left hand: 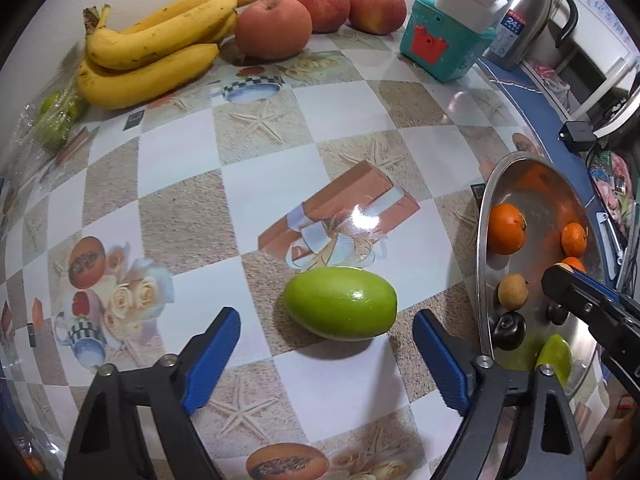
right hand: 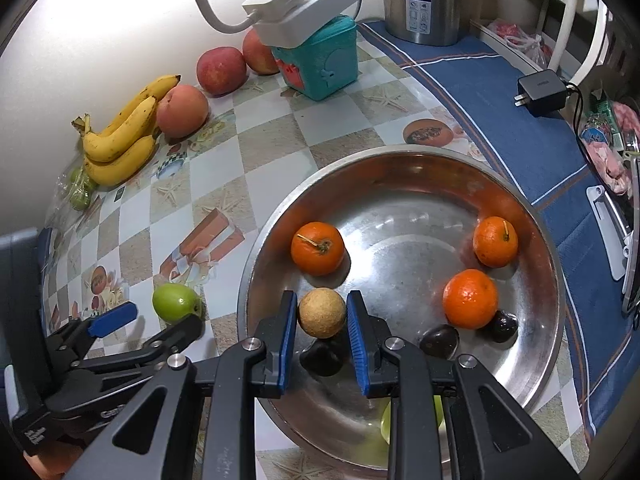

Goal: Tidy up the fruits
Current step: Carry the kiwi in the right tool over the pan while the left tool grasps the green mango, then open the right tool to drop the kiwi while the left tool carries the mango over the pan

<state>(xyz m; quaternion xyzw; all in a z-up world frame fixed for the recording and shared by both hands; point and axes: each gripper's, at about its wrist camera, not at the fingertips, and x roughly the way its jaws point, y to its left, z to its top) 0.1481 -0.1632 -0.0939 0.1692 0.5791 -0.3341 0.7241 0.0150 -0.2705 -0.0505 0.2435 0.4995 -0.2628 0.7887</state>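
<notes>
Checkered tablecloth (left hand: pixel 180 216): green fruit (left hand: pixel 340 304) just ahead, left claw (left hand: pixel 326 352).

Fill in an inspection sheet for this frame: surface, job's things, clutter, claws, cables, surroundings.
Surface: patterned checkered tablecloth; blue cloth at one side.
Job's things: steel bowl holding three oranges, a tan round fruit and dark fruits; green fruit lies on the table outside the bowl; bananas and apples by the wall.
Clutter: teal toy box, metal flask, bagged green fruit.
Claws: left claw open around the green fruit, not touching; right claw narrow, over the bowl, astride the tan fruit; contact unclear.
Cables: power strip on the box; charger on the blue cloth.
Surroundings: white wall.
</notes>
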